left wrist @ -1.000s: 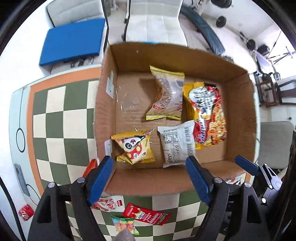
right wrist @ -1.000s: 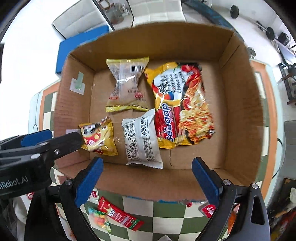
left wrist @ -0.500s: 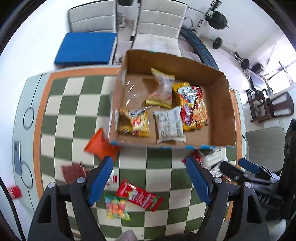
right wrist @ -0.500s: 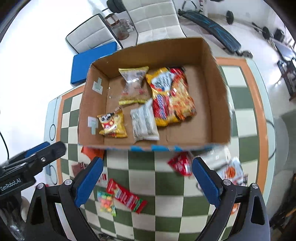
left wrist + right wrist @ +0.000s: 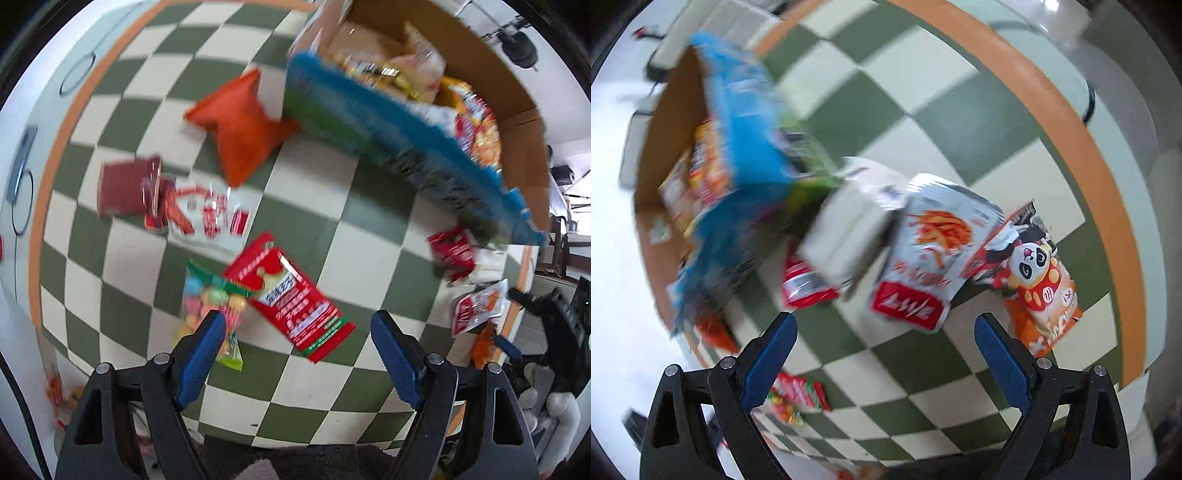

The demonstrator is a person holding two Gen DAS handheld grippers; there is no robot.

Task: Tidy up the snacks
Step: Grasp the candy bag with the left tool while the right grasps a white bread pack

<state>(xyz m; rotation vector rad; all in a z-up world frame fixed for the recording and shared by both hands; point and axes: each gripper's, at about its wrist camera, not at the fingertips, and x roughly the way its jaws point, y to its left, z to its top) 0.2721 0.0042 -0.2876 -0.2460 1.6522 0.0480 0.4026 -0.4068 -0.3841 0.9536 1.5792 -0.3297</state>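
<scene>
Two handheld grippers are seen from their own wrist cameras above a green-and-white checkered table [image 5: 306, 177] strewn with snack packets. The left gripper [image 5: 297, 347] is spread wide and holds nothing; the right gripper [image 5: 882, 345] is likewise spread and empty. In the left view, a red flat packet [image 5: 288, 295] lies just ahead of the open jaws at about twelve o'clock, its long axis running from ten o'clock to four o'clock, so it sits slantwise across the gap. Touching its ten o'clock end is a clear bag of coloured candies [image 5: 210, 306], just beside the left finger. An orange pouch [image 5: 240, 122] lies farther off at eleven o'clock, against the cardboard box [image 5: 417, 140], which is blurred at one o'clock and already holds several packets. In the right view, a silver-and-red packet [image 5: 931, 254] lies at twelve o'clock, near the jaws, with a panda-printed orange packet [image 5: 1038, 277] at one o'clock. By judgement, the left gripper is the nearer one to the red flat packet, and a turn of the wrist would be needed to close across its narrow side.
</scene>
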